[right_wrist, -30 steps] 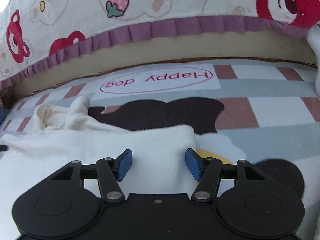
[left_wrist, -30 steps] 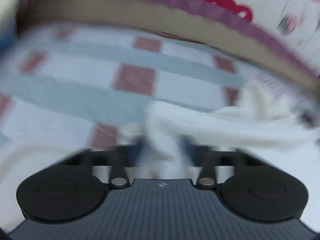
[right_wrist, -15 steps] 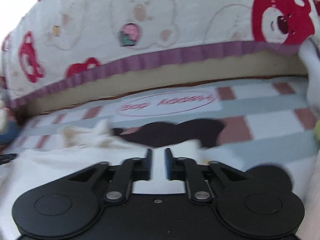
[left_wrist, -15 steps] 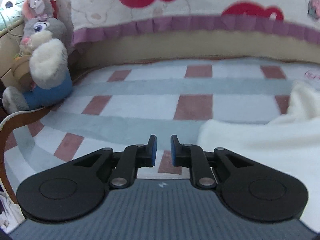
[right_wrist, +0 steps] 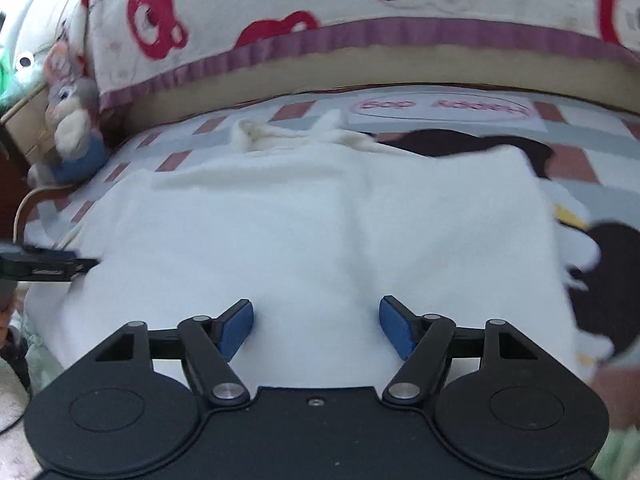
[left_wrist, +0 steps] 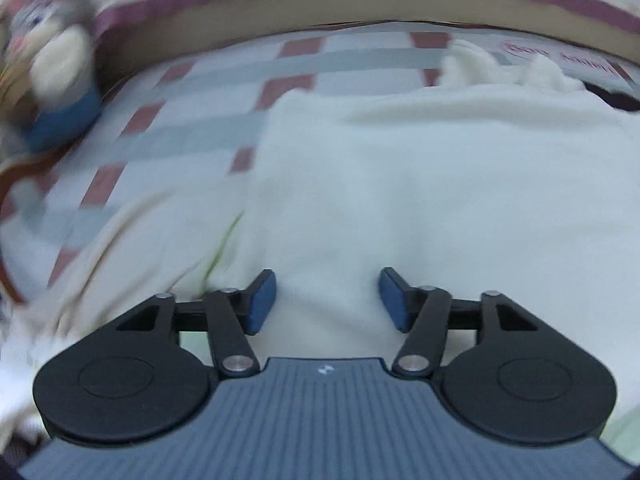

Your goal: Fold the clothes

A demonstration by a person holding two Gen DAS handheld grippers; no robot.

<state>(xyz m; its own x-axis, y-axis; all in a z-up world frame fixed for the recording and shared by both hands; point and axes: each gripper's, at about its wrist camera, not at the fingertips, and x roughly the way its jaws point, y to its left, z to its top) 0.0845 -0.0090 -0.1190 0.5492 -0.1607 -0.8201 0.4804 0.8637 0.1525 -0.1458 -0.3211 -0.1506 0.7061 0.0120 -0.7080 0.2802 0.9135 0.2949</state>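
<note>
From the one plush rabbit (right_wrist: 70, 132) at far left to the single cream garment (right_wrist: 320, 232) lying flat mid-bed, both the left gripper (left_wrist: 328, 300) and right gripper (right_wrist: 316, 330) hover with jaws opening, nothing pinched, likely between folds; next, grasp its near hem.

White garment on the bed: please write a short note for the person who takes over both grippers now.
Left gripper: jaws opening, nothing pinched, above the white garment.
Right gripper: jaws opening, nothing pinched, above the same garment.
Garment lies fairly flat on the checked blanket, with a bunched part at its far edge. Plush rabbit sits at the far left.
Done: at least one fold appears laid down.
Left: probably more folds; check the bunched edge.
</note>
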